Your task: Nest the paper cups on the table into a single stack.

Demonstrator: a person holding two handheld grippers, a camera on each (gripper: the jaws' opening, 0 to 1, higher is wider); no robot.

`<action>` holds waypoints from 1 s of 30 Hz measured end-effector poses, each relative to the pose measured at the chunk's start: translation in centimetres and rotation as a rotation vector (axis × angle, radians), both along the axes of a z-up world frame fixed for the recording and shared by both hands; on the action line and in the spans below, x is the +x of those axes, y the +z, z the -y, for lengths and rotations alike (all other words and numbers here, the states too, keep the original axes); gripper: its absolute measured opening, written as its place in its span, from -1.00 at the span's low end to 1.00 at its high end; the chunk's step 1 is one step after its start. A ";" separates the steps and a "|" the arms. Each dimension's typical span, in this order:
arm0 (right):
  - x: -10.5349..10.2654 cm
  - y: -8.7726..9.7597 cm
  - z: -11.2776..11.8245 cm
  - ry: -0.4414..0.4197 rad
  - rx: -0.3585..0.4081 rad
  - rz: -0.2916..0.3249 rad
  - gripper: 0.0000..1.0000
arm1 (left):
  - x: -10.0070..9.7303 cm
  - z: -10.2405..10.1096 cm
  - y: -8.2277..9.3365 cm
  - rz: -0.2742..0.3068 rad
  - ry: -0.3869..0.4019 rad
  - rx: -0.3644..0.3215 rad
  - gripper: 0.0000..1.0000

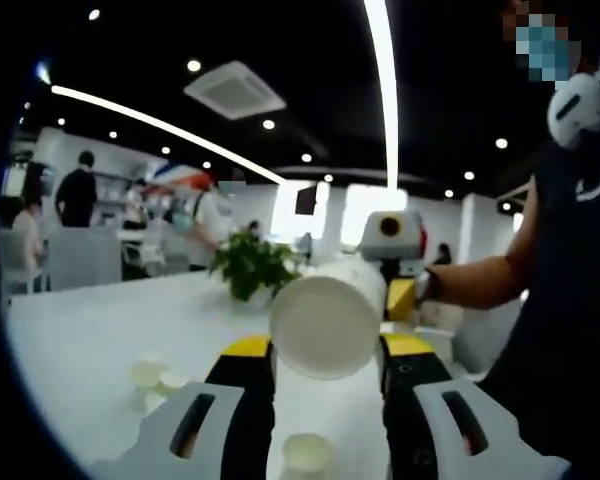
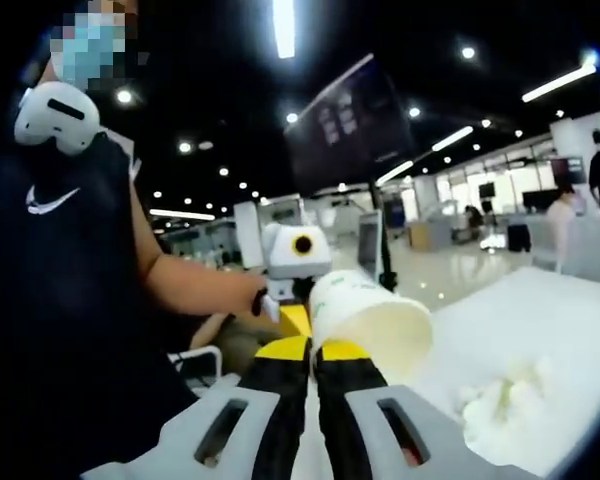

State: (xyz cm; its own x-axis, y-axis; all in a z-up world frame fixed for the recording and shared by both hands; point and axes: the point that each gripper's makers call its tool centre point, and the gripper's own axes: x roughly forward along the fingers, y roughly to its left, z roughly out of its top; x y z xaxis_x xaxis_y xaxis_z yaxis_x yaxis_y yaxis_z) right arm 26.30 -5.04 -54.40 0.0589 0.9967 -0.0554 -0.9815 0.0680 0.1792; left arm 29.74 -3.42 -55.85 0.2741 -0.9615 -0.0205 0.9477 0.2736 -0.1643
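A white paper cup (image 1: 325, 322) lies sideways in the air between my left gripper's (image 1: 328, 348) yellow-tipped jaws, which stand a cup's width apart and touch its sides. Its base faces the left gripper view. In the right gripper view the same cup (image 2: 372, 325) shows its open mouth. My right gripper (image 2: 313, 350) has its jaws almost together at the cup's near rim. The right gripper (image 1: 400, 297) appears behind the cup, and the left gripper (image 2: 295, 318) shows beyond it in the right gripper view. Loose cups (image 1: 148, 372) (image 1: 308, 452) stand on the white table (image 1: 90, 340) below.
A green potted plant (image 1: 252, 265) stands on the table behind the held cup. A pale heap, possibly cups (image 2: 505, 400), lies on the table (image 2: 560, 310) at the right. The person (image 2: 70, 280) holding the grippers is close by. Other people (image 1: 77, 195) stand far back.
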 end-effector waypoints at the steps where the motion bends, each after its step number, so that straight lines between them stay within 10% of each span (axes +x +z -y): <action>1: 0.0 0.1 0.0 0.001 0.000 0.001 -1.00 | 0.0 0.0 0.0 0.000 0.002 0.000 -0.23; 8: 0.0 -0.1 0.0 -0.003 -0.024 0.004 -1.00 | 0.5 -0.3 -0.4 -0.007 0.037 0.016 -0.10; 14: 0.5 0.1 0.2 -0.025 -0.077 0.027 -1.00 | 2.7 -1.7 -2.1 0.013 0.171 0.121 0.59; 21: 1.4 -0.3 0.5 -0.042 -0.193 0.071 -1.00 | 4.3 -3.9 -3.2 0.035 0.304 0.179 0.95; 30: 1.6 -0.9 0.4 -0.003 -0.329 0.131 -1.00 | 5.0 -7.4 -6.4 0.010 0.423 0.321 0.96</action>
